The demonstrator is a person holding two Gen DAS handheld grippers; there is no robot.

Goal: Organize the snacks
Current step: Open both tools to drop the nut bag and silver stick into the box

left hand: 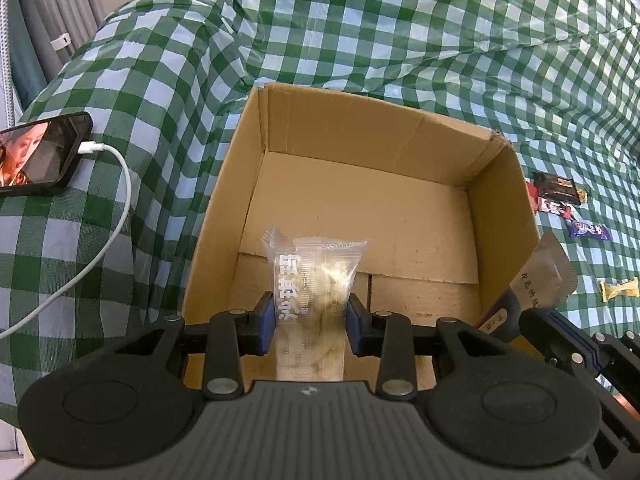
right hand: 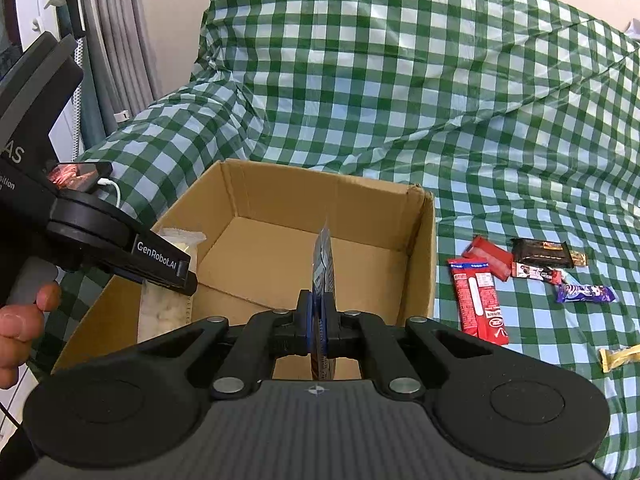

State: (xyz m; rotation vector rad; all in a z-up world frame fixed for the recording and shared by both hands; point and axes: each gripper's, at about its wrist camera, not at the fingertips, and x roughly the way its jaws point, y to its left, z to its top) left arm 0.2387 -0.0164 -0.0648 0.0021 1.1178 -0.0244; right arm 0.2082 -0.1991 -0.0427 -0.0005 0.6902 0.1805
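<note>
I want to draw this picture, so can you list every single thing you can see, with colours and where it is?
cardboard box: one, brown, open, on the cloth, nothing lying inside.
clear packet: one, see-through with pale snack, held over the box.
thin packet: one, blue-grey, seen edge-on, held over the box.
loose snacks: about seven, red, black, purple, yellow, on the cloth right of the box.
checked cloth: one, green and white, under everything.
phone: one, black, screen lit, left of the box.
cable: one, white, plugged into the phone.
left claw: black with blue pads, shut on the clear packet.
right claw: same, shut on the thin packet.
hand: one, far left.
</note>
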